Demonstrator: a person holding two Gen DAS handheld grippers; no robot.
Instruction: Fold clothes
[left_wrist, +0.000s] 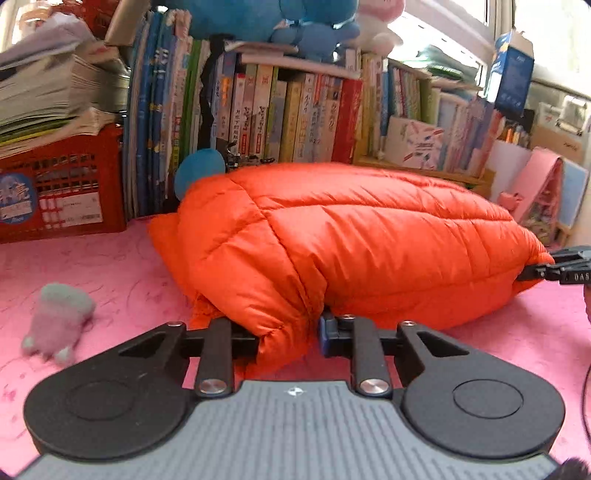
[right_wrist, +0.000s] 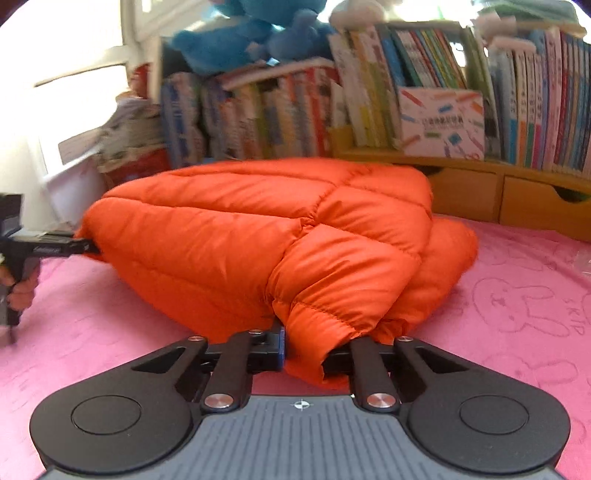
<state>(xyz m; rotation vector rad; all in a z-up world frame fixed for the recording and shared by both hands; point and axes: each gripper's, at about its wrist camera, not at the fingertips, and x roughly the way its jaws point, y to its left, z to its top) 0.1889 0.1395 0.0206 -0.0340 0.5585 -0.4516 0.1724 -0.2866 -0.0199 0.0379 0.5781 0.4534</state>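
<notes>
Pinching the orange jacket (left_wrist: 343, 236) at both near corners — left gripper (left_wrist: 288, 334) and right gripper (right_wrist: 304, 350) clamped on fabric — gives you control of that puffy edge.

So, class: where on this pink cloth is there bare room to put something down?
Bare pink cloth lies right of the orange jacket, below the wooden drawers. Another patch sits left, between the red crate and grey toy. The back is crowded with books.
</notes>
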